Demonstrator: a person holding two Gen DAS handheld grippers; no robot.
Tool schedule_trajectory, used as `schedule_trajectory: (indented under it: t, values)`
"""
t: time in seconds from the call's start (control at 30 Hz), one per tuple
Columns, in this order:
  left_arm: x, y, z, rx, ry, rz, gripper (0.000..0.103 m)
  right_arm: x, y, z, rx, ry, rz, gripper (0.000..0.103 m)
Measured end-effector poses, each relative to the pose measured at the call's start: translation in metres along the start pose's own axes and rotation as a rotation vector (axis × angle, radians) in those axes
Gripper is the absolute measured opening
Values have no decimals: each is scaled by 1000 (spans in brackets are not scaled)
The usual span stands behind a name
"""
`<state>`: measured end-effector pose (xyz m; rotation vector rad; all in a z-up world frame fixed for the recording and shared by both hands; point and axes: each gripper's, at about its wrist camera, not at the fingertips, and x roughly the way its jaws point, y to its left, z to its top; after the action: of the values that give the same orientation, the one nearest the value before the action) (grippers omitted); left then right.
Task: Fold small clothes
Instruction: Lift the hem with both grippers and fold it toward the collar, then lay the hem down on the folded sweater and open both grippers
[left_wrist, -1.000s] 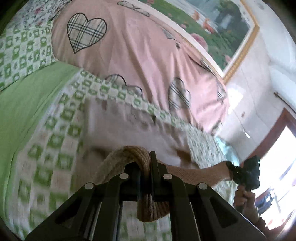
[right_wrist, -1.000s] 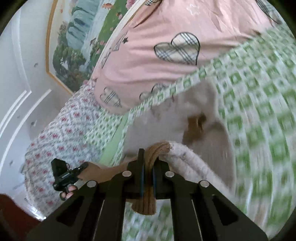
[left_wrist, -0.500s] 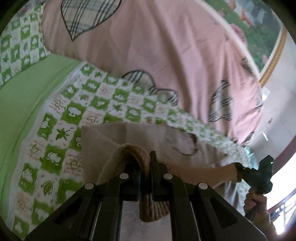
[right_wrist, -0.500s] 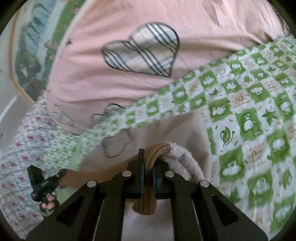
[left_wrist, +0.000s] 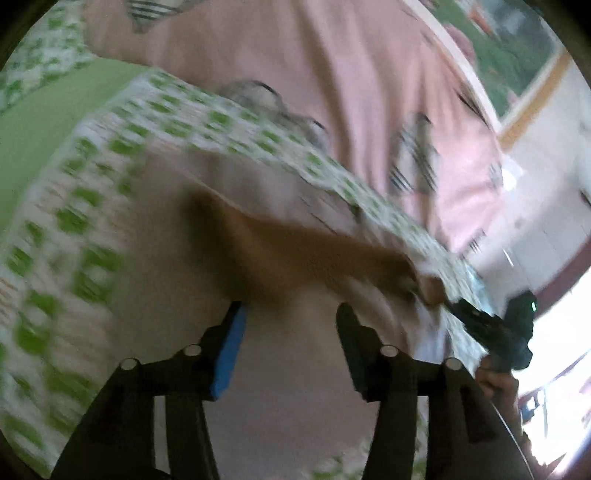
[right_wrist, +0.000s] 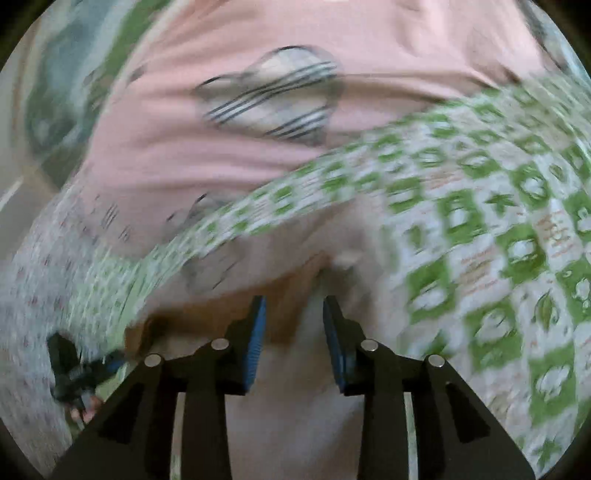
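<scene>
Change: the brown hem (left_wrist: 317, 258), clamped a second ago, is released as both jaws are opening.
Left gripper (left_wrist: 291, 350): wide, empty.
Right gripper (right_wrist: 293, 332): narrower, empty.
Garment (right_wrist: 295, 413): laid folded on the bed (right_wrist: 517, 258).
Meaning: this fold is judged done.

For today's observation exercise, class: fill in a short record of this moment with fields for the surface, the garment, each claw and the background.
surface: green-and-white patterned sheet on a bed
garment: small beige garment with a brown band, lying on the sheet
left claw: jaws opening, nothing pressed between the pads, garment just beneath
right claw: jaws opening, pads clear of the cloth
background: pink cover with plaid hearts; framed picture on the wall
sharpness: both views blurred
</scene>
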<state>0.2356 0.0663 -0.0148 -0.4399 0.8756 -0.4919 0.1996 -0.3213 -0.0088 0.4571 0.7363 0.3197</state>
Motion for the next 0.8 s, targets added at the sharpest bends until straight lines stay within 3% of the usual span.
schedule_trajectory:
  t: [0.07,0.13,0.2,0.3,0.43,0.5,0.7,0.8]
  values:
    - [18,-21,-6,59,56,-14,54,22,31,-14,-146,118,15,33]
    - [39,-38,-8,133,98,25,54,45,53,-23,-263,204,29,33]
    - [54,-42,-2,165,124,62,54,61,59,-24,-310,249,22,33]
    - [63,-30,19,167,119,119,54,85,53,-13,-357,288,-72,33]
    - [67,5,57,138,74,206,54,99,27,13,-327,249,-178,33]
    - [64,22,73,112,41,267,54,97,5,32,-255,181,-217,33]
    - [42,63,91,-51,-37,227,52,62,-39,53,1,1,-255,33]
    - [18,61,80,-76,-99,290,57,42,-44,45,58,-25,-254,38]
